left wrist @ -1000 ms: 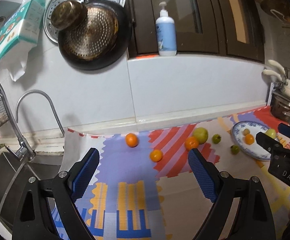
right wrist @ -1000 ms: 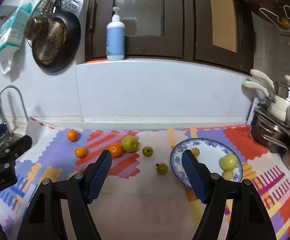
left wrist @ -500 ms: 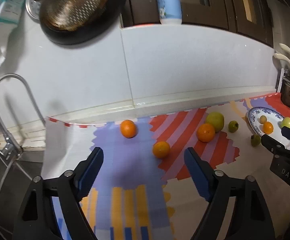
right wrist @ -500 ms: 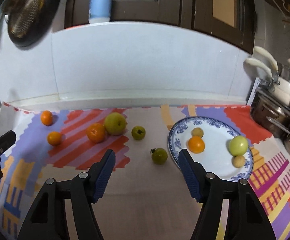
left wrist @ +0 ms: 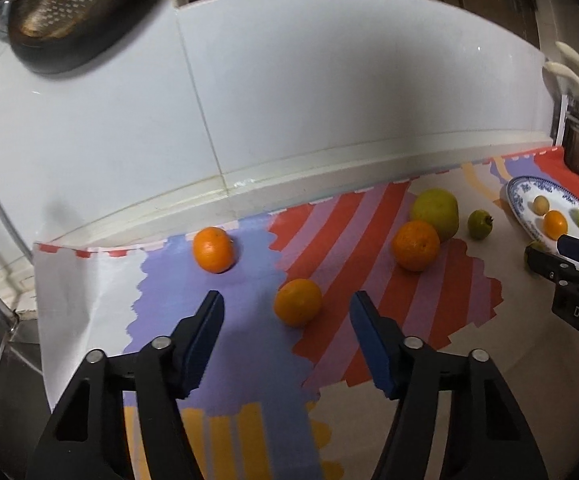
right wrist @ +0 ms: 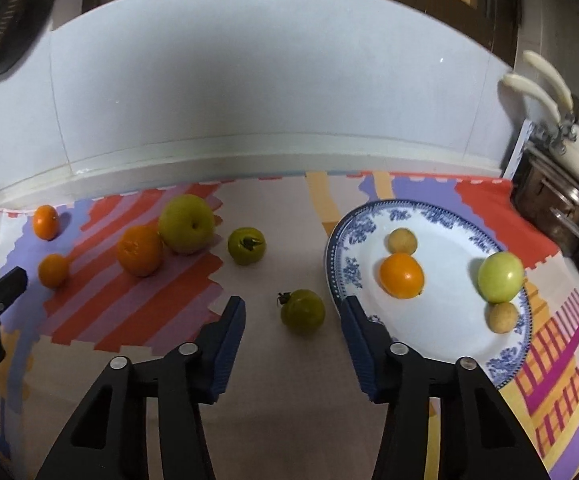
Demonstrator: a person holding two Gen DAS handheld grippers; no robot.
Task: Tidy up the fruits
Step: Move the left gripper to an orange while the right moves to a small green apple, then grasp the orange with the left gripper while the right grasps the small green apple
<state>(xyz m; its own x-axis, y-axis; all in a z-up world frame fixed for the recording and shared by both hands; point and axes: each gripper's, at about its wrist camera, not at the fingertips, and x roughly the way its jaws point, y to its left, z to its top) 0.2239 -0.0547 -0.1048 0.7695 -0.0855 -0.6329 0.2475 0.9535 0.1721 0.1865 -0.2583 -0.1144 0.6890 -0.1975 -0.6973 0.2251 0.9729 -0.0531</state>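
Left wrist view: left gripper (left wrist: 286,306), jaws unclenched and just closing in, frames a small round orange mandarin (left wrist: 298,302) on the patterned mat (left wrist: 241,360), pads clear of it, midway from the mat's wall edge.

Right wrist view: right gripper (right wrist: 292,310), likewise narrowing, brackets an untouched dark green tomato (right wrist: 302,311) just beside the blue-rimmed white plate (right wrist: 449,240)

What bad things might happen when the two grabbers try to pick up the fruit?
1. The green tomato is round and could roll away as the right gripper, jaws just closing, nudges it.
2. That gripper's finger is right beside the plate rim and may bump it.
3. The left gripper could likewise push the small orange toward its neighbours.
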